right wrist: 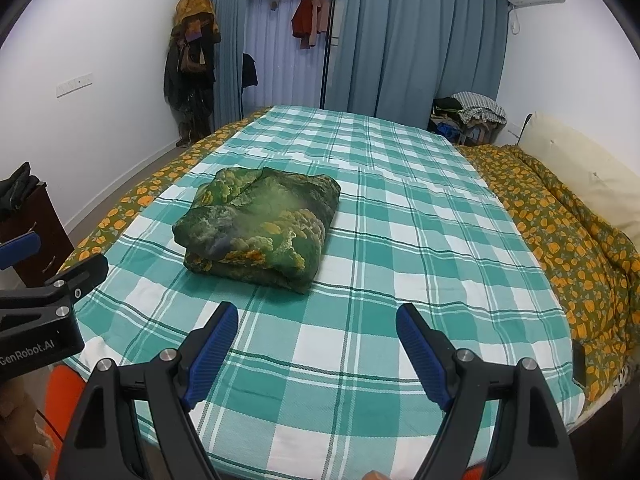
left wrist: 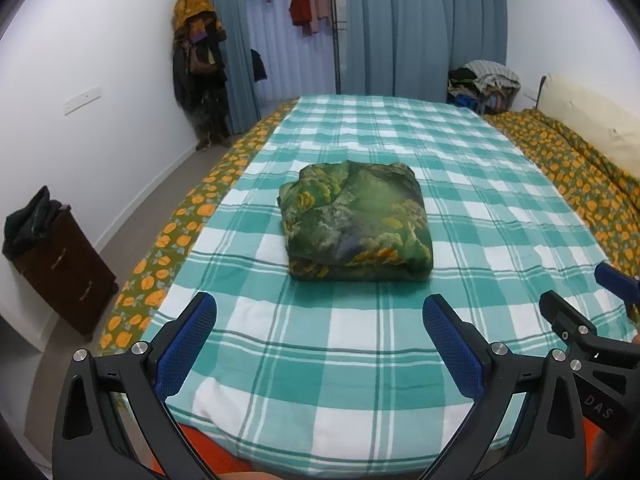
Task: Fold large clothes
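A green garment with yellow print [left wrist: 356,222] lies folded into a compact square bundle on the teal-and-white checked sheet [left wrist: 360,340] of the bed. It also shows in the right wrist view [right wrist: 260,228], left of centre. My left gripper [left wrist: 320,308] is open and empty, held above the sheet just short of the bundle's near edge. My right gripper [right wrist: 316,318] is open and empty, near the bundle's front right corner. The right gripper also shows at the right edge of the left wrist view [left wrist: 580,300]. The left gripper shows at the left edge of the right wrist view [right wrist: 52,260].
An orange-flowered quilt [right wrist: 568,240] and a cream pillow [right wrist: 580,172] lie along the bed's right side. A dark wooden cabinet [left wrist: 64,272] stands at the left wall. A coat rack [left wrist: 200,68], blue curtains [right wrist: 400,40] and a clothes pile [right wrist: 468,116] are at the far end.
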`<state>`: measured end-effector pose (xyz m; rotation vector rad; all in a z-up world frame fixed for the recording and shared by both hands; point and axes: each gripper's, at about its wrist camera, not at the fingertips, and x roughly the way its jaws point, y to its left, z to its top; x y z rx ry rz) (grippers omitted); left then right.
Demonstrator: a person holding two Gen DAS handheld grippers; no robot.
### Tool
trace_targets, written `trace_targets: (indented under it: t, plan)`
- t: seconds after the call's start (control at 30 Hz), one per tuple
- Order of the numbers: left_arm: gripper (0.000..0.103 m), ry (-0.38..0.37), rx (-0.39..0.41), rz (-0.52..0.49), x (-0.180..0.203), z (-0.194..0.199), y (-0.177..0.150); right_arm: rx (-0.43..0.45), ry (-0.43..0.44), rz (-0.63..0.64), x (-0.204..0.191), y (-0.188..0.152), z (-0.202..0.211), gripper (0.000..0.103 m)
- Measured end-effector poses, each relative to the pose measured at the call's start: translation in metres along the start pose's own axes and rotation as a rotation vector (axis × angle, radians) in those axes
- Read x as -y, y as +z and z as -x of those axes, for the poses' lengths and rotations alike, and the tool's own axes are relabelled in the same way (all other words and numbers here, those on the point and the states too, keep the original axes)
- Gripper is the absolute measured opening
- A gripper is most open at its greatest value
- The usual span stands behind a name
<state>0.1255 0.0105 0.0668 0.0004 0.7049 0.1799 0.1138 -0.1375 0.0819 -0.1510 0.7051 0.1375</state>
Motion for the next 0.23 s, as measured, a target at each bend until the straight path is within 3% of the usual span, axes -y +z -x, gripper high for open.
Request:
trace_targets:
  t: [0.23]
  plan:
    - [0.103, 0.021, 0.018, -0.015, 0.0028, -0.0002, -0.0014, -0.004, -0.003, -0.007, 0.0029, -0.0011, -0.001, 0.083]
